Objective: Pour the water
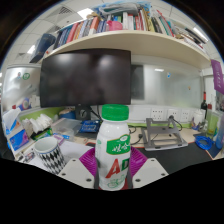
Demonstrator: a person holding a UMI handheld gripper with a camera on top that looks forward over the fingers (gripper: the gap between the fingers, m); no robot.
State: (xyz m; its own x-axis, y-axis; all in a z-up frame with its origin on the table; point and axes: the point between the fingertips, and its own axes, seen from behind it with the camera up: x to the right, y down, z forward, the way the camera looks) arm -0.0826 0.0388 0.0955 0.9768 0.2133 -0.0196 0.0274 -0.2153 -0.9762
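Note:
A white bottle point(114, 150) with a green cap, green label and a large red letter stands upright between my fingers. Both magenta pads point(89, 160) press against its sides, so my gripper point(114, 168) is shut on it. The bottle looks lifted off the desk, though its base is hidden below. A white mug point(48, 152) with a dark zigzag pattern stands on the desk to the left, a little beyond the left finger.
A dark monitor point(84, 78) stands behind the bottle, under a shelf of books point(115, 25). Boxes and packets point(62, 127) clutter the desk at left. A grey metal stand point(165, 132) sits at right, with a blue object point(208, 140) further right.

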